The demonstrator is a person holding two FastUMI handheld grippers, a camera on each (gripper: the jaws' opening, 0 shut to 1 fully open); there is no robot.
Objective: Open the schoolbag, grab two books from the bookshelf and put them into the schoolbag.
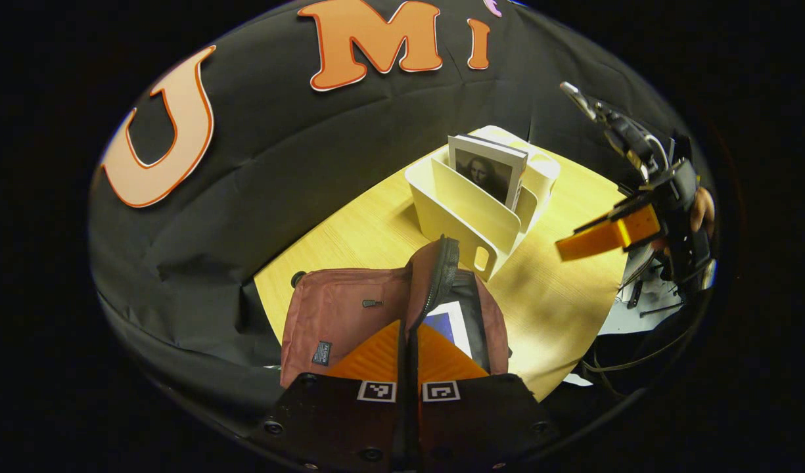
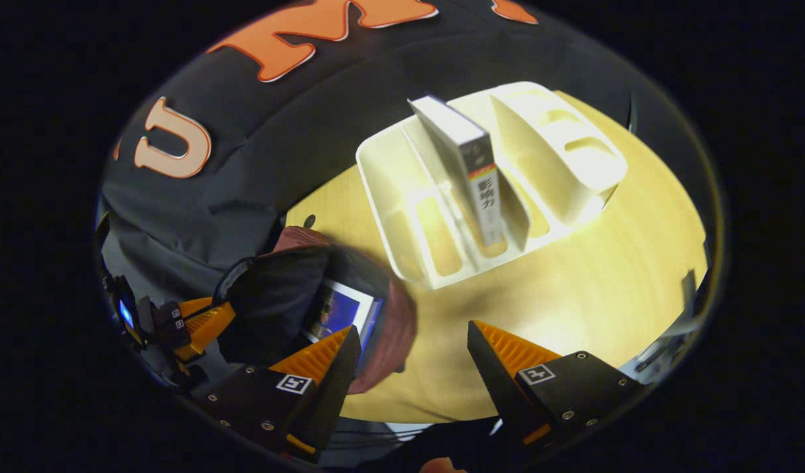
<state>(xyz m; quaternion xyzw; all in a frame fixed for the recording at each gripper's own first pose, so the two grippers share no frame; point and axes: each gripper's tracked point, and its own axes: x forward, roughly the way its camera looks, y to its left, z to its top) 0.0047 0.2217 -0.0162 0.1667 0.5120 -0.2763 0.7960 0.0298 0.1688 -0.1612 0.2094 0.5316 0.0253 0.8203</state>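
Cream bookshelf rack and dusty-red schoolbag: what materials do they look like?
Cream bookshelf rack: probably moulded plastic, semi-gloss; one-piece curved dividers with cut-out slots and soft highlights. Dusty-red schoolbag: woven fabric, matte, likely nylon or polyester; it creases, with a dark zipper and sewn tag. Yellow table: wood-grain surface, possibly laminate.

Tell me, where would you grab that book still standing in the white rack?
Probably by its top edge, coming down from above. The book stands upright between the dividers of the bookshelf, so its lower part is walled in and only the upper portion sticks out free. The open right gripper could straddle the thin spine, one finger on each cover, then lift straight up.
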